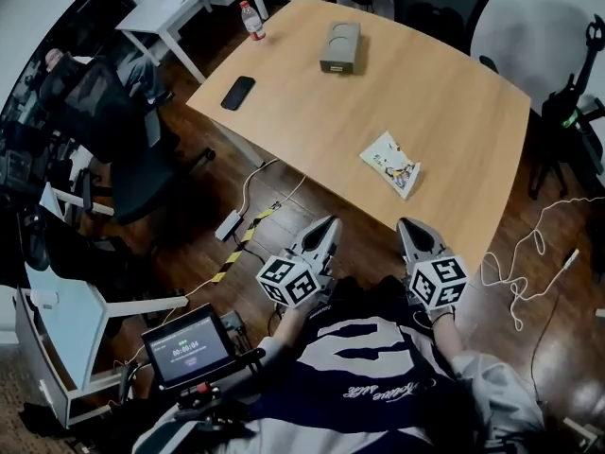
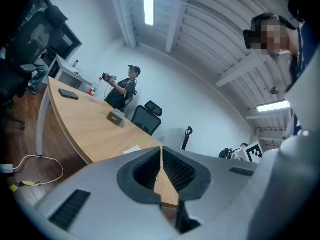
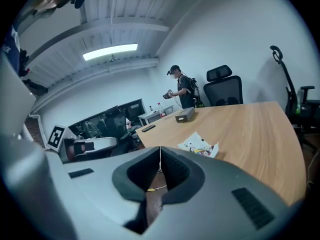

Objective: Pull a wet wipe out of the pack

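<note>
A flat white pack of wet wipes (image 1: 390, 164), printed with a colourful picture, lies near the front edge of a wooden table (image 1: 454, 112). In the head view its long axis slants from upper left to lower right. The left gripper (image 1: 326, 227) and right gripper (image 1: 409, 228), both clenched and empty, hover short of the table.

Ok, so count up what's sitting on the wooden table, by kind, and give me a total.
Wipe pack: 1
Box: 1
Phone: 1
Bottle: 1
Total: 4
</note>
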A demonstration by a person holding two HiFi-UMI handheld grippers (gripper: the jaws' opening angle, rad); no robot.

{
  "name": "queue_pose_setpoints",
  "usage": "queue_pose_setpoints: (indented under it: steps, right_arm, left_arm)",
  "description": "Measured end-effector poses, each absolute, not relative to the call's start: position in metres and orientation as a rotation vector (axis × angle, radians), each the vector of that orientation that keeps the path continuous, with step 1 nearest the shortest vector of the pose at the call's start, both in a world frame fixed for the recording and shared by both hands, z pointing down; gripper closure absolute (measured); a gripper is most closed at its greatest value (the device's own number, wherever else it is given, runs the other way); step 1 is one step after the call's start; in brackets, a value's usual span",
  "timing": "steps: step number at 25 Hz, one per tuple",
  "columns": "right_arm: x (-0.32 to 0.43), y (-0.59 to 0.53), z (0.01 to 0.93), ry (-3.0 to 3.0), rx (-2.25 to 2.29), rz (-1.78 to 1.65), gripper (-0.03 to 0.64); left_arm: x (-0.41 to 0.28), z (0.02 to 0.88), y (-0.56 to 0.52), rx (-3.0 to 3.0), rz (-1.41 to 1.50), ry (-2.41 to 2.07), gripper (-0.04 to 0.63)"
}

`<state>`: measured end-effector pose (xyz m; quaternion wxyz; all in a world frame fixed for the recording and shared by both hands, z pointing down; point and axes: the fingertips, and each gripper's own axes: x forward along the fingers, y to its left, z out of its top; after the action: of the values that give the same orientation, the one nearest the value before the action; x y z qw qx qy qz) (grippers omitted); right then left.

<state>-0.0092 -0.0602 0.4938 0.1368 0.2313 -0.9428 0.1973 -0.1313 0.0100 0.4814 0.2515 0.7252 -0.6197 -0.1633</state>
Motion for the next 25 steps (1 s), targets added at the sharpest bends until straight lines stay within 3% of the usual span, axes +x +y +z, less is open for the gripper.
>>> queue_pose_setpoints:
  steps: [25]
  right_arm:
    - [-0.052,-0.205,0.565,-2.592,0.487,0.684,0.575]
  left_arm:
    - [-0.143,0.591,-0.192,1.985,0.135,-1.531,0.591]
